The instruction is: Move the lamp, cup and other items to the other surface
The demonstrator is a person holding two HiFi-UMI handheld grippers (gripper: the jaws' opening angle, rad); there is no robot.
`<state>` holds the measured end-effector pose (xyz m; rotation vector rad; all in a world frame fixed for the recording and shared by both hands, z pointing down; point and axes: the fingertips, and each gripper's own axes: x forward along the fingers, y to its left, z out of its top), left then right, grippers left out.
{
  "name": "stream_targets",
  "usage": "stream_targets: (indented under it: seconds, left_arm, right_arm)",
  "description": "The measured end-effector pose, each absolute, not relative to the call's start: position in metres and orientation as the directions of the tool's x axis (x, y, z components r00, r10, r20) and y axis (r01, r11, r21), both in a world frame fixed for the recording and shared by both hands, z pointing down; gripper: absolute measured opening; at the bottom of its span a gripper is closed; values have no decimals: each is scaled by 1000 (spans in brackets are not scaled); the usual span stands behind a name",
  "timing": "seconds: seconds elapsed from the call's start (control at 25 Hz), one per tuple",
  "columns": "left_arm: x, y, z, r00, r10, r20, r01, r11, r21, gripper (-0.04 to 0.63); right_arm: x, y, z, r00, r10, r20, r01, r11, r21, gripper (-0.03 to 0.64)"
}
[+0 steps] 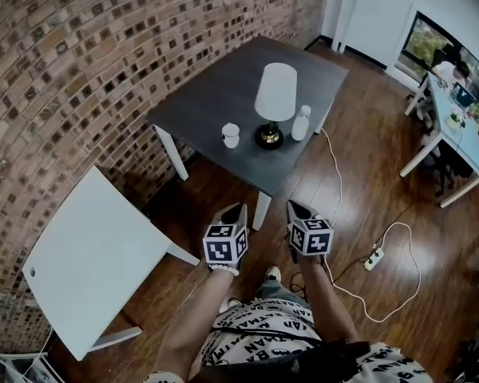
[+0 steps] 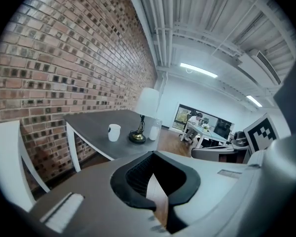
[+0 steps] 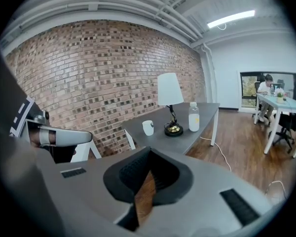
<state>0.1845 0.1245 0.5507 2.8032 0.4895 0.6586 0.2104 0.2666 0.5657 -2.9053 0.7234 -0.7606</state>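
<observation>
I hold two grippers, one in each hand, and both are low in front of me over the wooden floor (image 1: 367, 174), side by side and apart. My left gripper (image 1: 238, 210) is clenched on nothing: its own view shows the two jaws meeting at the tips, with only a thin wedge of floor showing behind them. My right gripper (image 1: 294, 206) is the same, jaws pressed together and empty. Each carries one marker cube, so two cubes face up at me.

There are two tables along the brick wall (image 1: 80, 70). The dark table (image 1: 215, 102) stands ahead of me, well beyond both grippers, and bears three things, one of each kind. The lamp (image 1: 275, 94) stands upright with a white shade and a dark round base. One white cup (image 1: 231, 135) sits just left of that base, not touching it. One pale bottle (image 1: 301, 124) stands upright just right of the base. All three are grouped near the table's right edge.

The white table (image 1: 96, 254) is to my left, closer to me than the dark one.

One white cord (image 1: 339, 182) runs from the dark table's edge by the bottle across the floor to one power strip (image 1: 374, 258). A white desk (image 1: 455, 126) stands far off at the right.
</observation>
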Motion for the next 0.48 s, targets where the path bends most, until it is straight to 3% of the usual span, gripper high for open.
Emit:
stream_targets:
  seconds: [0.48]
  left_arm:
    - [227,140,545,854,368,367,267,-917,297,0]
  right_arm:
    - [253,275,560,772,-460,439,-442,-884,-151,0]
